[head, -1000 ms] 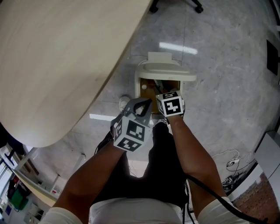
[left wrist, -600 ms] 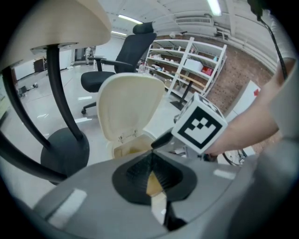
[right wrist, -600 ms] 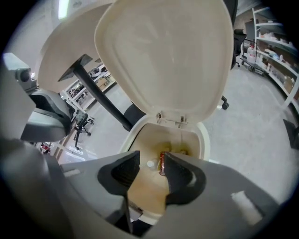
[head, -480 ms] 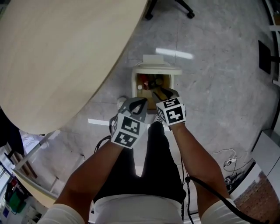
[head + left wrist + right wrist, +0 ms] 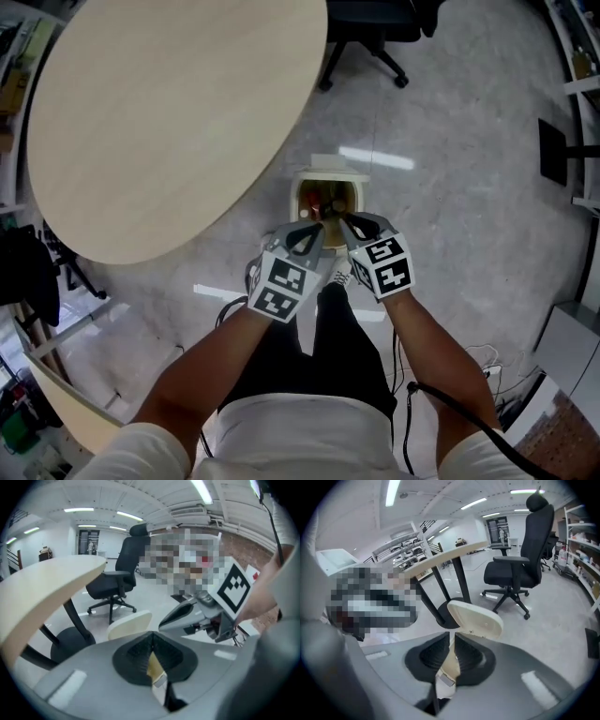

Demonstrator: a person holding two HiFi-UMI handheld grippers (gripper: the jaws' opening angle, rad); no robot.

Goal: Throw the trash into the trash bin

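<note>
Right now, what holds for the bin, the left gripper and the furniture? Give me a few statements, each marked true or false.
1. The trash bin has its lid open. True.
2. The left gripper grips a piece of trash. False: its jaws are together with nothing between them.
3. The trash bin stands on the table. False: it stands on the floor, beside the table.
4. A black office chair stands near the table. True.

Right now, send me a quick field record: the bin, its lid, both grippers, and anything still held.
bin: on the floor beside the round table, trash inside
lid: up, open
left gripper: by the bin's near edge, jaws together, empty
right gripper: by the bin's near edge, jaws have just been closing, slim gap left, empty
held: nothing
</note>
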